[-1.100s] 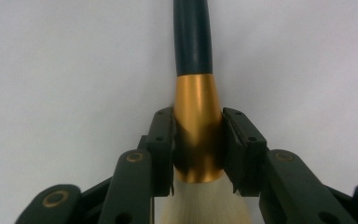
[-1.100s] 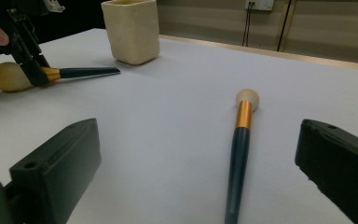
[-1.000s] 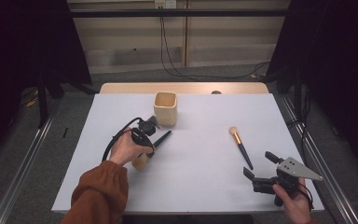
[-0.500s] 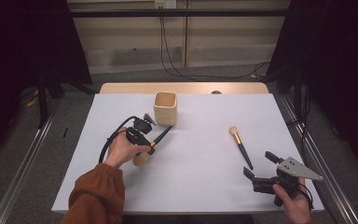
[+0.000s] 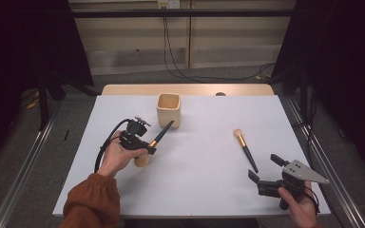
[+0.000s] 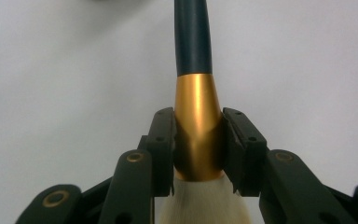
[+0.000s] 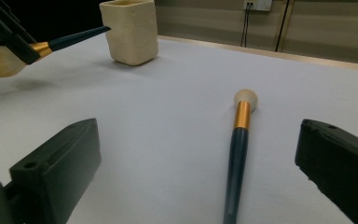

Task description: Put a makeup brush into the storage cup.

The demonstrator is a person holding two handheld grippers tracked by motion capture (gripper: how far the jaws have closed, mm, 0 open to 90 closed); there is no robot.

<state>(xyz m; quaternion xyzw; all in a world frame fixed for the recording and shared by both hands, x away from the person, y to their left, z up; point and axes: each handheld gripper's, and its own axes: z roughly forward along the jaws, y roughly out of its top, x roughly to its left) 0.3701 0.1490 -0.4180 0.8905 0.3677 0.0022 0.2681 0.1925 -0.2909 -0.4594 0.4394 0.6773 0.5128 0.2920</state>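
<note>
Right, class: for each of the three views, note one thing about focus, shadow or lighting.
High view: table evenly lit, surroundings dark. Left gripper view: gold ferrule of the held brush sharp with a soft sheen, bristles blurred at the bottom edge. Right gripper view: near jaws slightly soft; the lying brush is crisp; a faint shadow lies under the raised brush.

Gold-ferruled brush (image 5: 158,137), tilted beside cup (image 5: 168,109)

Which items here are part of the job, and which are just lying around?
In play:
- large brush, clamped at its gold collar by the left gripper
- cream cup, which its handle tip points toward
- second brush, lying in front of the open right gripper

Lying about:
- cables on the floor beyond the table
</note>
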